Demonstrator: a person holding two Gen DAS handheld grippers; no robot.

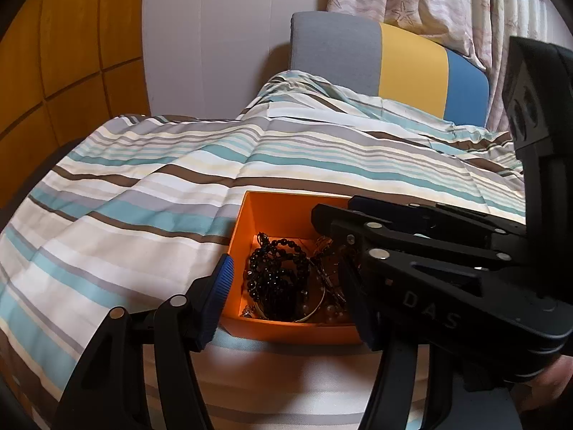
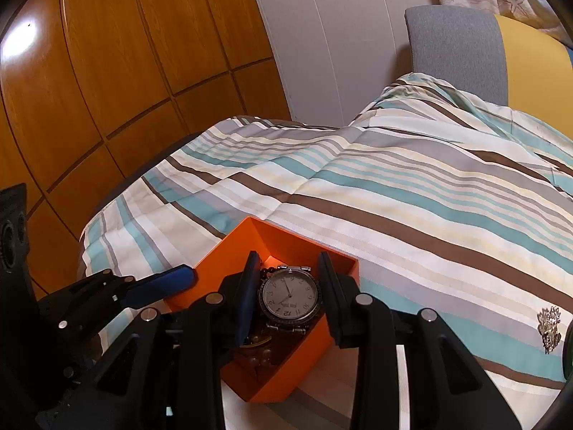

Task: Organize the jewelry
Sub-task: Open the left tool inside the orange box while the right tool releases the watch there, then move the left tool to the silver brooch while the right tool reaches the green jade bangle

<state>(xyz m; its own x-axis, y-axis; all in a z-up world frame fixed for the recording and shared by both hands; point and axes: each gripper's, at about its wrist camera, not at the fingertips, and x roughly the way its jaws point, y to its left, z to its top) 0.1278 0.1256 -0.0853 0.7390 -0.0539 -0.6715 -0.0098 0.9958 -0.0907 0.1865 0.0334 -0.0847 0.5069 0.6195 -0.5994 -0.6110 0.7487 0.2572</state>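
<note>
Left gripper spread wide, grasping nothing, parked over the near left corner of the orange box; black bead necklace lying between its jaws, down in the box. Right gripper over the same box, the wristwatch face-up between the jaws, band running away from them; real contact not clear. "DAS" readable on the right gripper's body; the dial's small lettering illegible.
</note>
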